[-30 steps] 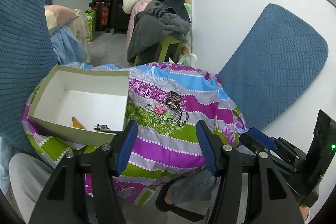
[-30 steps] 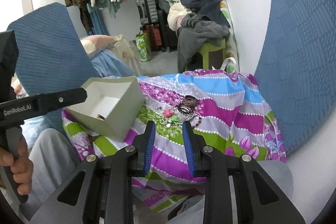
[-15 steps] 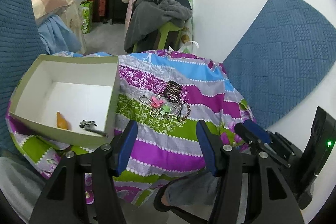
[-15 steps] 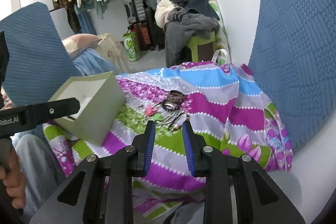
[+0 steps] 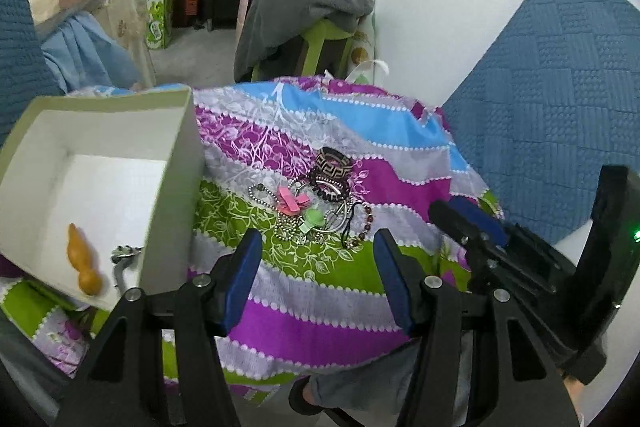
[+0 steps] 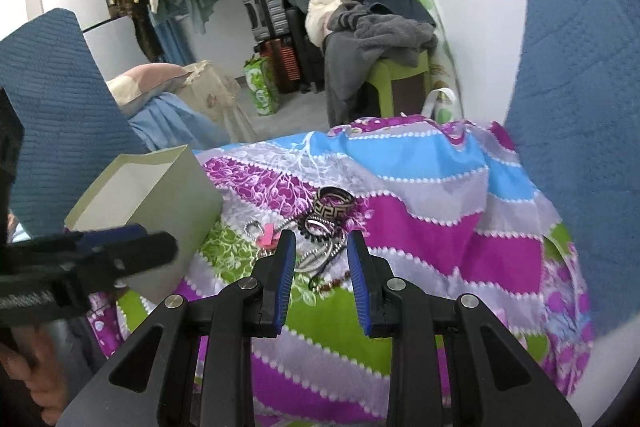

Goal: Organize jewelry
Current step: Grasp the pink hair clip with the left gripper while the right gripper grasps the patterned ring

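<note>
Jewelry pile [image 5: 316,203] sits mid-cloth [image 5: 328,291], right of the box [image 5: 168,187], which sits at the cloth's left edge and already holds an amber piece [image 5: 82,261]. Right gripper [image 6: 322,247] hangs over the pile, jaws narrowly parted, empty. Left gripper [image 5: 318,247] half-spread, empty. Step: approach for pick. Next: isolate one piece from the tangle, clamp.

In the right wrist view, the right gripper [image 6: 321,247] covers part of the jewelry pile [image 6: 320,227], and the box [image 6: 160,195] hides its own contents. The left gripper [image 6: 120,247] beside the box is blurred and cut off.
</note>
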A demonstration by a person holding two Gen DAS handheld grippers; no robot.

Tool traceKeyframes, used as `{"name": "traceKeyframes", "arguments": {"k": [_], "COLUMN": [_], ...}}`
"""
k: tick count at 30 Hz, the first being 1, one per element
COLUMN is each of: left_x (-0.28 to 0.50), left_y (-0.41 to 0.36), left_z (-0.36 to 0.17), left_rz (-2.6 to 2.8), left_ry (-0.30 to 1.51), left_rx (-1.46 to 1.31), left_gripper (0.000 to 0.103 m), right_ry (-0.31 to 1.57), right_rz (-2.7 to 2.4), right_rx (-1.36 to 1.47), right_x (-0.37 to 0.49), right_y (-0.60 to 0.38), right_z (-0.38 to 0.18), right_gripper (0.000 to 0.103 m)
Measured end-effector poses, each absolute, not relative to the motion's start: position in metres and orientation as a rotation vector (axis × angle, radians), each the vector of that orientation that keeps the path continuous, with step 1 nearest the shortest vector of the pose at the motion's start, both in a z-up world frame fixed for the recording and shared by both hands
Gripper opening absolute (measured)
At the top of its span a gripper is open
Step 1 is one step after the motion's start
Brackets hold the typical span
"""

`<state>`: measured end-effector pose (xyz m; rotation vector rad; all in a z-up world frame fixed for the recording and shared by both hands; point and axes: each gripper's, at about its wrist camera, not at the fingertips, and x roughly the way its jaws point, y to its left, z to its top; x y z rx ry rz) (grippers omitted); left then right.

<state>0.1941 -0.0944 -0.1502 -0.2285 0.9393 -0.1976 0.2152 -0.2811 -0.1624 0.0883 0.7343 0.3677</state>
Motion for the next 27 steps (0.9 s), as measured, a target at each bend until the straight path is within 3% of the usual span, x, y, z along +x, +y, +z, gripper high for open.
{"name": "traceKeyframes", "arguments": {"k": [14,19,21,27], "left_x": [0.253,0.268,0.272,0.277], "left_y": [-0.100,-0.102,-0.103,-0.102], "left_z": [-0.217,-0.232,-0.237,-0.246], "left_rz": [-0.161,-0.156,-0.161,-0.162], "left_ry": [1.028,1.033,1.041,1.036], "left_rx": [-0.236,-0.233,-0.224,-0.217], "left_gripper": [0.051,0.051,0.051,0.044], "right_ry": [0.880,0.923,0.937,0.972], "right_rz": [0.470,0.493,0.508,0.514], "right_rx": [0.131,0.119,0.122,0.086], "right_x": [0.301,0.324,0.332,0.348], "right_y": [-0.277,-0.270,-0.267,-0.256], "right_z": [-0.214,-0.231,-0.236,-0.250], "right_gripper": [0.035,0.058,0.062,0.062]}}
